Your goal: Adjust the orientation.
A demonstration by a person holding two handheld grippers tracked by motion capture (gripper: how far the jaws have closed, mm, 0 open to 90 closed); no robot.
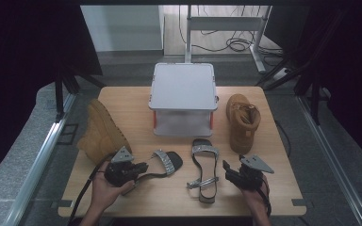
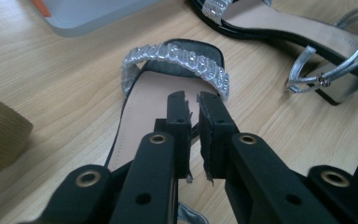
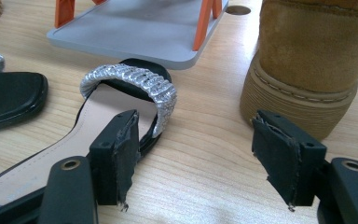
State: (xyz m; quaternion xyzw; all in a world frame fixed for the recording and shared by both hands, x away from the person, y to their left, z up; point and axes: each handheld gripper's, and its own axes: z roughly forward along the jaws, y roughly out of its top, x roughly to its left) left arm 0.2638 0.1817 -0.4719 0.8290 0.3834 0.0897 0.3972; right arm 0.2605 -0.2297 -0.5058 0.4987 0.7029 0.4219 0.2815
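Left gripper (image 1: 139, 168), jaws barely parted, nothing pinched, over heel of black silver-strapped sandal (image 1: 166, 161) on the wooden table (image 1: 136, 113), toe pointing away; right gripper (image 1: 230, 170) wide open, empty, beside matching sandal (image 1: 204, 170).

no lettering, label, brand or number can be read on anything here.

Two sandals (image 1: 202, 172) before box (image 1: 184, 87), boot (image 1: 101, 134) left, boot (image 1: 242, 122) right
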